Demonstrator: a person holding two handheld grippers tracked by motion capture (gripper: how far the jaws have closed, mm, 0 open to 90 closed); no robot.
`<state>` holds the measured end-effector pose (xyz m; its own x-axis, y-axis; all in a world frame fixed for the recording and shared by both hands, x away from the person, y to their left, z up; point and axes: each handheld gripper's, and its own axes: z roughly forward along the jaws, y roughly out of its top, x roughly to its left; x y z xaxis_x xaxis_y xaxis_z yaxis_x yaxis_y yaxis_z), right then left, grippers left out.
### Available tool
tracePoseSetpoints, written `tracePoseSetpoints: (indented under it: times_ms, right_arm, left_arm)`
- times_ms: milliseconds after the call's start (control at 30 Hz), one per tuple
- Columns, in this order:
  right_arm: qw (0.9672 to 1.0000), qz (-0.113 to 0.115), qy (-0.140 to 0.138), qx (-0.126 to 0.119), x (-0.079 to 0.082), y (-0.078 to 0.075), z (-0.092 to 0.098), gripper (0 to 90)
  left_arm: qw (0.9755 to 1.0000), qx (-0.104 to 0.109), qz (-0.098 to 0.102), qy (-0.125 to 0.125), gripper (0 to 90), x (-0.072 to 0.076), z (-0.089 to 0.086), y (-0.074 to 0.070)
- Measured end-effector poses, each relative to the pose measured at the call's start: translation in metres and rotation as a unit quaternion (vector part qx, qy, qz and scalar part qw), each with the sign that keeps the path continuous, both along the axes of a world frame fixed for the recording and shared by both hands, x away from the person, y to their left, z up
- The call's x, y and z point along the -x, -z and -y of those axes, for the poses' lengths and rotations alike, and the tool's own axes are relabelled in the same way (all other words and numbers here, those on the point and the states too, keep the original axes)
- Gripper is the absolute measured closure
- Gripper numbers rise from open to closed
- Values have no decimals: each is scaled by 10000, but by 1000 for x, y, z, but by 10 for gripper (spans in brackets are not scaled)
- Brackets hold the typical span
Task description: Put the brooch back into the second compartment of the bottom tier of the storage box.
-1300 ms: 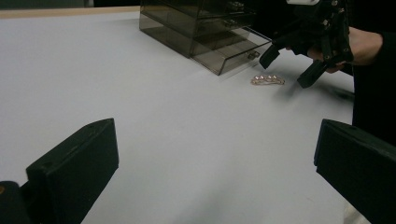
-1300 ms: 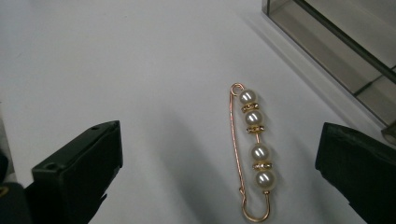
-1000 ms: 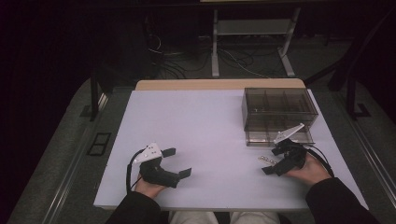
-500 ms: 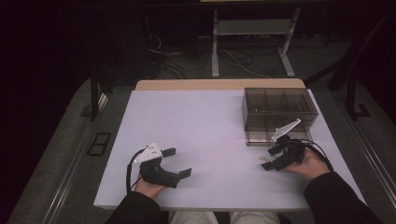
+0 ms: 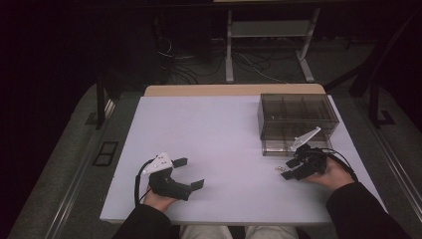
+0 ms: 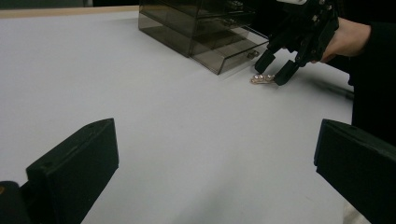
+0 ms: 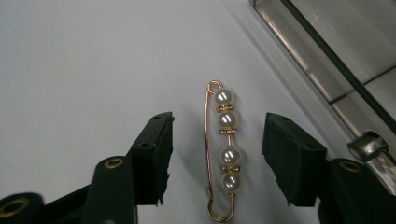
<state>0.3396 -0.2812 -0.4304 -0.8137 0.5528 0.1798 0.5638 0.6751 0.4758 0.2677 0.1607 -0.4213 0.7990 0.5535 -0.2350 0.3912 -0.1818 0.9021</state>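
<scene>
At the near edge of the white surface (image 5: 224, 134) the person's left hand (image 5: 158, 200) holds the left gripper (image 5: 191, 173) low over the surface; its jaws stand wide apart with nothing between them, and in the left gripper view they frame bare white surface on either side; a black cable loops from it beside the hand. On the person's other side, a little farther in, the right hand (image 5: 332, 175) holds the right gripper (image 5: 288, 169) tipped down toward the surface, a dark sleeve (image 5: 366, 214) behind it; its jaws are open, parted wider than the thing lying between them, and they touch nothing; in the right gripper view a gold pin (image 7: 223, 149) carrying four pearls in two pairs lies flat on the surface between the two jaws, lengthwise along them, with a clear gap on each side; in the left gripper view the same pin (image 6: 261, 79) lies just beside the tips of the right gripper (image 6: 275, 70), and in the high view it shows as a small glint (image 5: 279, 169) at those tips. Just beyond the pin stands a smoky transparent drawer box (image 5: 296, 117) near the right edge of the surface, its lower drawer (image 5: 293, 144) pulled out toward the person; a small clear knob (image 7: 369, 142) of that drawer sits near the right jaw. Beyond the surface lie a dark floor with cables (image 5: 259, 69) and a metal stand (image 5: 268, 30).
</scene>
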Motion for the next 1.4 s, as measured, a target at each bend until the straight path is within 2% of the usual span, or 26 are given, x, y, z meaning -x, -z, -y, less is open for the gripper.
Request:
tracePoseSetpoints:
  times_ms: [233, 800, 1400]
  right_arm:
    - [9999, 130, 0, 89, 2, -1, 2, 533]
    - [9995, 183, -55, 246, 6, -2, 3, 690]
    - [9994, 112, -144, 285, 7, -1, 1, 772]
  left_arm:
    - [10000, 9, -6, -1, 0, 0, 0, 0]
    - [10000, 6, -2, -3, 0, 0, 0, 0]
    - [10000, 7, -5, -2, 0, 0, 0, 0]
